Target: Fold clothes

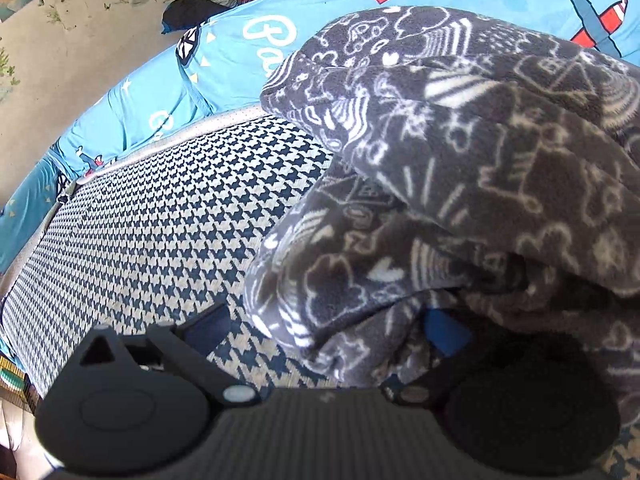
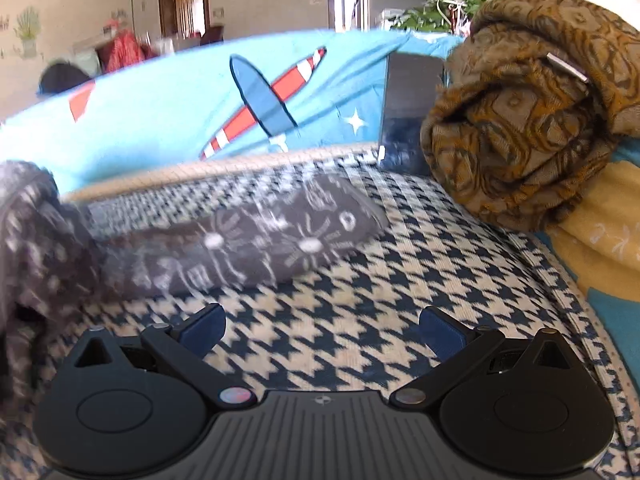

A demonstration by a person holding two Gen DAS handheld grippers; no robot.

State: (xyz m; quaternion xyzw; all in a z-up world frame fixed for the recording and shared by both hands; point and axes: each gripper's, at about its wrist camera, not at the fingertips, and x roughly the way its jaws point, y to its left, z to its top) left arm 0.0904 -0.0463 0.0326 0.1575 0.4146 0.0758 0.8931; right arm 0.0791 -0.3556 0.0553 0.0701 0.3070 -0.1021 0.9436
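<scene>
Left tool (image 1: pixel 326 334) spread, grey fleece garment (image 1: pixel 460 168) bunched over its right finger on the houndstooth cushion (image 1: pixel 152 216). Right tool (image 2: pixel 322 330) spread, empty. Risk: unpinched fleece slides, fold collapses toward brown bundle (image 2: pixel 528 120).

A cushion with a navy-and-cream houndstooth cover (image 1: pixel 152 216) carries everything here; a pale piped edge (image 1: pixel 168 148) runs along its far side. Behind that edge rises a bright blue sheet printed with aeroplanes and white lettering (image 1: pixel 248 64). On the houndstooth lies a dark grey fleece garment with white doodle print (image 1: pixel 460 152), bunched in thick folds over the cushion's right half in the left wrist view. In the right wrist view one flat, sleeve-like part of it (image 2: pixel 256 240) stretches across the cover. At the cushion's far right corner rests a rolled brown-and-orange patterned cloth (image 2: pixel 520 120), partly on a yellow fabric (image 2: pixel 600 236) beside the cushion.
</scene>
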